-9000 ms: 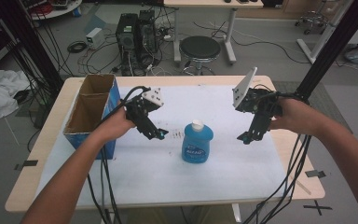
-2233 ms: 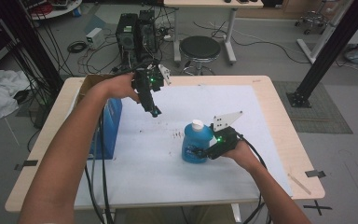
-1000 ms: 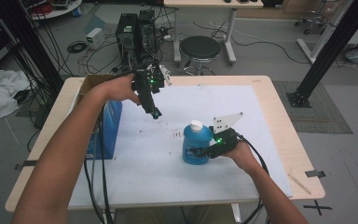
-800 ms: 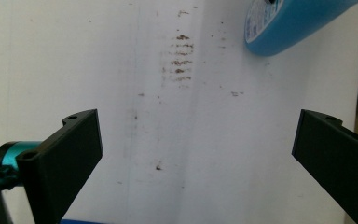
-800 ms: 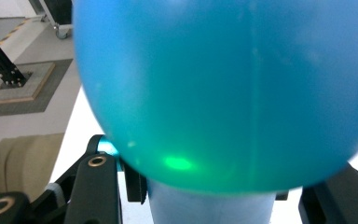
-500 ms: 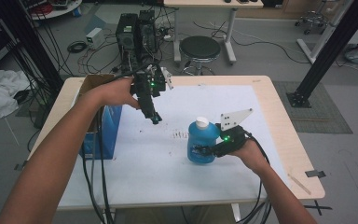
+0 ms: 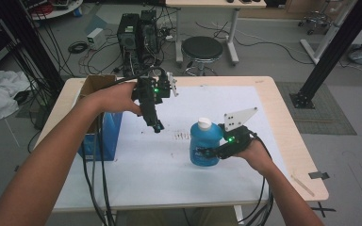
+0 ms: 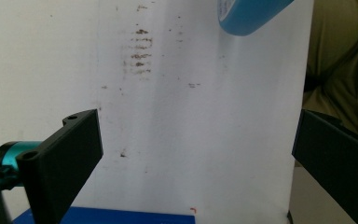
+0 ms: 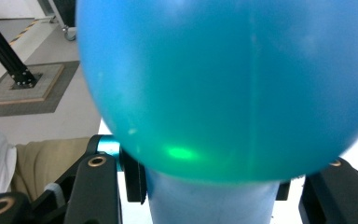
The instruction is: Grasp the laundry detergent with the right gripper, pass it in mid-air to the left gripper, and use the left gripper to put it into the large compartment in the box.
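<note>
Compared with a second ago, the translucent blue plastic bottle with the white cap (image 7: 204, 145) sits a touch further right on the sheet and looks lifted, its base showing clear of the paper in the left gripper view, where the bottle (image 8: 247, 16) hangs at the top edge. The left gripper (image 7: 156, 126) has drifted a little rightward too. Underneath lies a white paper sheet (image 7: 169, 160) marked with small brown smudges, spread over a pale wooden table (image 7: 287, 141); a blue cardboard box (image 7: 104, 136) with open brown flaps stands at the table's left edge. Beyond the table sit a round black stool (image 7: 202, 48), a black computer tower (image 7: 136, 33) with tangled cables, and a grey floor. The right gripper (image 7: 210, 153) has its jaws clamped on the bottle's lower body, the bottle (image 9: 223, 88) bulging right between and above them. The left gripper's jaws stand wide apart over the bare sheet, pointing down, the bottle well ahead of them.
</note>
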A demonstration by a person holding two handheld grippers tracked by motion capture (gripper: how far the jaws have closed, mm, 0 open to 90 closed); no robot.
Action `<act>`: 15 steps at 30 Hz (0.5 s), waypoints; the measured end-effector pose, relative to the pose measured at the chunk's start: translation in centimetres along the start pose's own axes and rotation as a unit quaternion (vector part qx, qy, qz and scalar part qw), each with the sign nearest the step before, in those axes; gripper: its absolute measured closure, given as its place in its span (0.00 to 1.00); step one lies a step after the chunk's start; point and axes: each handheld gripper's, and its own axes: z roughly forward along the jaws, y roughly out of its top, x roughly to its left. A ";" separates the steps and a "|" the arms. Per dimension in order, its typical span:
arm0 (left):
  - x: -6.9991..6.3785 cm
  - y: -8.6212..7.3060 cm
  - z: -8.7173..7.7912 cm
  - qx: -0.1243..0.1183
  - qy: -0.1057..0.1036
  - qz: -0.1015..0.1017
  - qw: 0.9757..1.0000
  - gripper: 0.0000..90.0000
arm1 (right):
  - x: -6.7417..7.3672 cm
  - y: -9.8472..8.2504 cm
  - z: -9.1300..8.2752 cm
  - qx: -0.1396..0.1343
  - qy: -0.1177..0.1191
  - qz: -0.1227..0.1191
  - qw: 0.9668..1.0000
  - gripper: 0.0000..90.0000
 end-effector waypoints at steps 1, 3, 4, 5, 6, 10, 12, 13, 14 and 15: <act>-0.1 0.0 0.0 0.001 -0.004 -0.001 1.000 0.02 | -0.1 0.1 0.0 0.001 0.002 -0.002 1.000 0.50; -0.4 0.1 -0.1 0.002 -0.009 -0.001 1.000 0.02 | -0.2 0.5 -0.1 0.006 0.008 -0.005 1.000 0.50; -0.5 0.2 -0.1 0.002 -0.010 0.001 1.000 0.02 | -0.3 0.7 -0.1 0.005 0.010 -0.006 1.000 0.50; -0.6 0.3 -0.2 0.001 -0.011 0.003 1.000 0.02 | -0.3 0.9 -0.1 0.005 0.011 -0.009 1.000 0.50; -0.7 0.3 -0.2 0.001 -0.013 0.004 1.000 0.02 | -0.4 1.1 -0.1 0.006 0.013 -0.010 1.000 0.50; -1.2 0.6 -0.3 0.003 -0.017 0.008 1.000 0.02 | -0.8 1.7 0.1 0.013 0.019 -0.012 1.000 0.50; -1.4 0.8 -0.3 0.005 -0.018 0.011 1.000 0.02 | -1.0 1.8 0.4 0.013 0.021 -0.014 1.000 0.50; -1.5 0.9 -0.3 0.007 -0.017 0.014 1.000 0.02 | -1.1 1.9 0.5 0.013 0.022 -0.012 1.000 0.50; -1.6 1.0 -0.3 0.008 -0.017 0.015 1.000 0.02 | -1.2 2.0 0.6 0.014 0.023 -0.011 1.000 0.50; -1.7 1.0 -0.3 0.006 -0.015 0.015 1.000 0.02 | -1.3 2.1 0.8 0.014 0.024 -0.013 1.000 0.50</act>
